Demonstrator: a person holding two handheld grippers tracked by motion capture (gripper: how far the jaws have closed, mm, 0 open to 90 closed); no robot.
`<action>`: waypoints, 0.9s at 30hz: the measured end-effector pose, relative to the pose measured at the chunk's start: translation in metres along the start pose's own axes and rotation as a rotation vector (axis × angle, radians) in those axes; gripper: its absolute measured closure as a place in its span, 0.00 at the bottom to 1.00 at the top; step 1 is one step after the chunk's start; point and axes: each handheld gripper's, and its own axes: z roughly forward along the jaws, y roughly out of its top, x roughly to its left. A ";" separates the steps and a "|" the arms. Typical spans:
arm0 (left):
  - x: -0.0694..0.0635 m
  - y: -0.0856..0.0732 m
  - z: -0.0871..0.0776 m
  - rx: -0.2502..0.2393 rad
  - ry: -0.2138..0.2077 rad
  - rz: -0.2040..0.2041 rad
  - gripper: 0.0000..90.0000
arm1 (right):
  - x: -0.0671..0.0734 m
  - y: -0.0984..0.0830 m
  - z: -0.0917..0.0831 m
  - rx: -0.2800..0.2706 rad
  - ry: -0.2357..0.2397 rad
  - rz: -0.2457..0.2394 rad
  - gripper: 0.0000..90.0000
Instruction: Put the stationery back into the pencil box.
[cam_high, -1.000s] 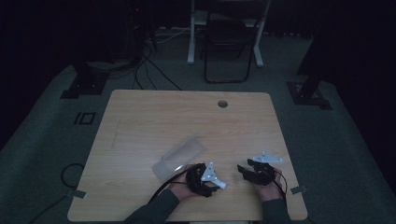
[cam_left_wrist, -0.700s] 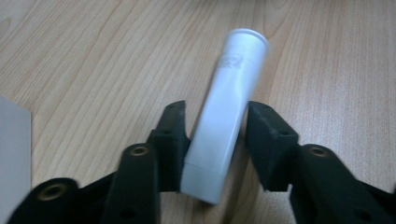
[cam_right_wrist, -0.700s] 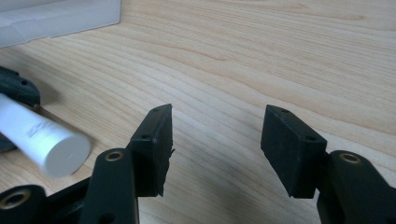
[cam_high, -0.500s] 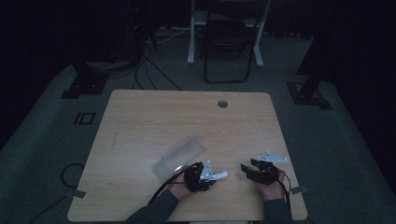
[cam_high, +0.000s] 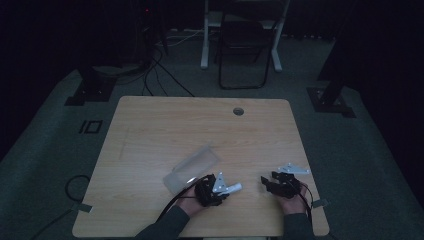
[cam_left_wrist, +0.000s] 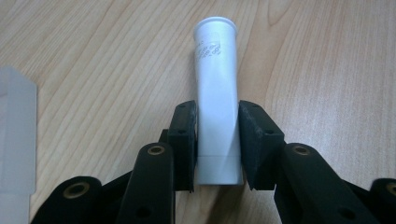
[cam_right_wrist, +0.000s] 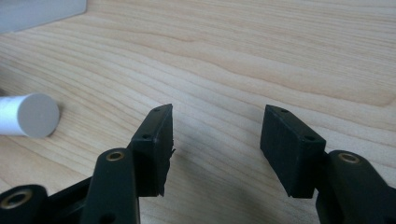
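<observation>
Left gripper (cam_left_wrist: 217, 140): pinches a white tube between its two black pads; its jaws have just been closing, and the pads now press the tube's flanks near its crimped end. In the high view this gripper (cam_high: 220, 187) sits close to the table's near edge, a little left of that edge's middle.

White tube (cam_left_wrist: 215, 98): lies flat on the wood, its round cap end pointing away from the left gripper, faint grey print near the cap. In the high view the tube (cam_high: 233, 187) sticks out to the right of the left gripper. In the right gripper view its flat round cap (cam_right_wrist: 41, 115) faces the camera at the left.

Right gripper (cam_right_wrist: 215, 135): jaws spread, bare wood between the pads, touching nothing. In the high view it (cam_high: 272, 182) rests near the near right corner, its jaws pointing left toward the tube, well apart from it.

Clear container (cam_high: 191, 167): a translucent box lying aslant just behind the left hand, toward the table's middle.

Table (cam_high: 165, 125): light wood with a round cable hole (cam_high: 238, 111) near the far edge.

Hands: both come in over the near edge, each in a dark sleeve.
</observation>
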 end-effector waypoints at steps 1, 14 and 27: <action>-0.001 0.000 -0.001 0.006 0.003 0.002 0.76 | 0.000 0.000 0.000 0.000 -0.003 -0.001 0.49; -0.003 -0.001 -0.002 0.011 0.001 -0.026 0.78 | -0.003 -0.001 0.002 -0.018 -0.003 0.000 0.49; -0.004 0.001 -0.010 -0.027 0.015 -0.033 0.79 | 0.001 -0.002 0.004 -0.019 -0.036 -0.059 0.45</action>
